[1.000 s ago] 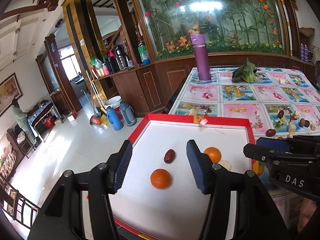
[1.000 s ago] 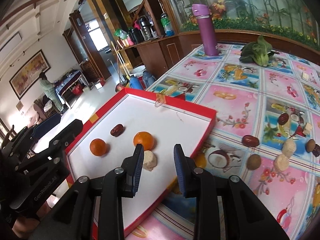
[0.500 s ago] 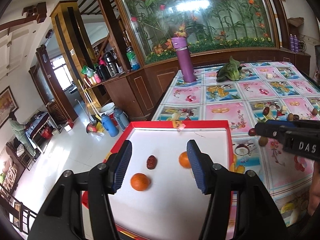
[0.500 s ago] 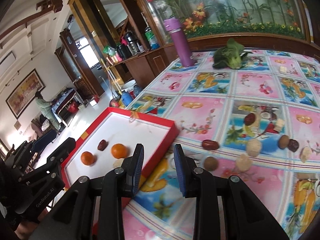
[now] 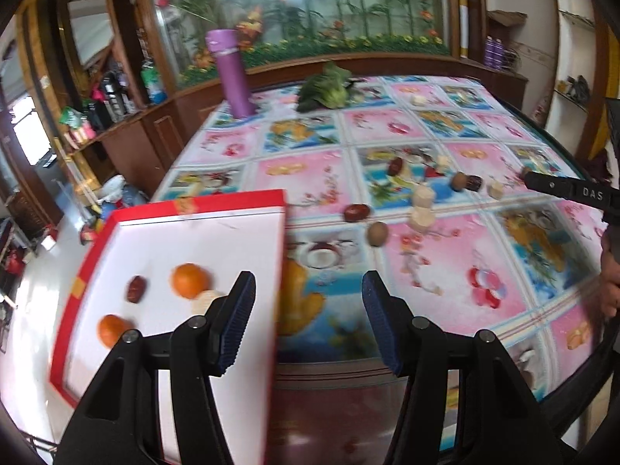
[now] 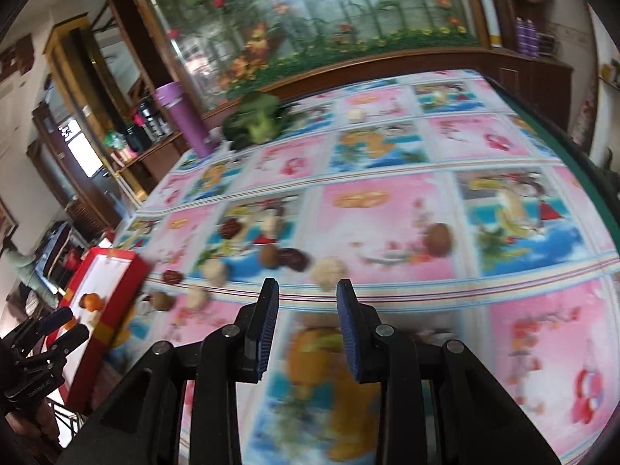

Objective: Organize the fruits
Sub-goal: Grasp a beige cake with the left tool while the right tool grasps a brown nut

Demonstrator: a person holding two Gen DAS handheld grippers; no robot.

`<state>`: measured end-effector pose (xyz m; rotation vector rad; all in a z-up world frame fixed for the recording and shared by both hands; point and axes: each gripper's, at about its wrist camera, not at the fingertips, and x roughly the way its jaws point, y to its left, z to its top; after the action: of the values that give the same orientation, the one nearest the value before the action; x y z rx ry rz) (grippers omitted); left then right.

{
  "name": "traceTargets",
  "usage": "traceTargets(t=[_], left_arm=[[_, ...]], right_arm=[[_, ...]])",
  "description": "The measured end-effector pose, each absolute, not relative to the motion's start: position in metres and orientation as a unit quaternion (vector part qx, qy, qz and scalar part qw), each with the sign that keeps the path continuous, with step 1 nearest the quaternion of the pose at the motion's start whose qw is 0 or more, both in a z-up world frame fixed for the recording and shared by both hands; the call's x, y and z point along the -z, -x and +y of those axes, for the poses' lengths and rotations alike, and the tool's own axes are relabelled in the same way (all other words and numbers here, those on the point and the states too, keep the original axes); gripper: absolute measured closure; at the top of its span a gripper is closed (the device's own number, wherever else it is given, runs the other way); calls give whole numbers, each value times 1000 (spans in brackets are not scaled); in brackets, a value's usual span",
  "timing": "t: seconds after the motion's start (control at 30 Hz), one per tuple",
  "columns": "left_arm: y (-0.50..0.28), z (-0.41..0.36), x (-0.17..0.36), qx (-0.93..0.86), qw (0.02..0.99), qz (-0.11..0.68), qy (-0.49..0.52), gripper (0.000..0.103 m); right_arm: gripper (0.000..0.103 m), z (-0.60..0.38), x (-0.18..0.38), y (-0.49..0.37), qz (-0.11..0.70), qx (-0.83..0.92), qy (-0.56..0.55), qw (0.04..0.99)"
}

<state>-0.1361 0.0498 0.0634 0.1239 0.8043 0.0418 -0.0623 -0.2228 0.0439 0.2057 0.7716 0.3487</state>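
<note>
A red-rimmed white tray (image 5: pixel 201 203) at the table's left edge holds two oranges (image 5: pixel 190 279), a dark date (image 5: pixel 136 289) and a pale lump (image 5: pixel 207 299). Loose on the patterned cloth lie red dates (image 5: pixel 355 212), brown round fruits (image 5: pixel 377 233) and pale lumps (image 5: pixel 421 216). My left gripper (image 5: pixel 308 319) hangs open and empty over the tray's right rim. Further right, the right gripper (image 6: pixel 306 319) is open and empty above the cloth, just short of a pale lump (image 6: pixel 328 271) and a dark date (image 6: pixel 293 259). The tray (image 6: pixel 116 271) shows far left there.
A purple flask (image 5: pixel 232 71) and a leafy green vegetable (image 5: pixel 325 91) stand at the table's far side. A brown fruit (image 6: pixel 439 238) lies alone to the right. The table edge runs close along the front and right. A person stands far off at left.
Both grippers have swung to the right, away from the tray and toward the loose fruit on the cloth. The right gripper has travelled farthest. Both stay open and empty.
</note>
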Motion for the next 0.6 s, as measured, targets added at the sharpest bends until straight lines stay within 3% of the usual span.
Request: traceTargets(t=[0.6], left_arm=[[74,2,-52,55,894,440,-66,44]], right_arm=[[72,-267,-34,9,402,-84,-56,910]])
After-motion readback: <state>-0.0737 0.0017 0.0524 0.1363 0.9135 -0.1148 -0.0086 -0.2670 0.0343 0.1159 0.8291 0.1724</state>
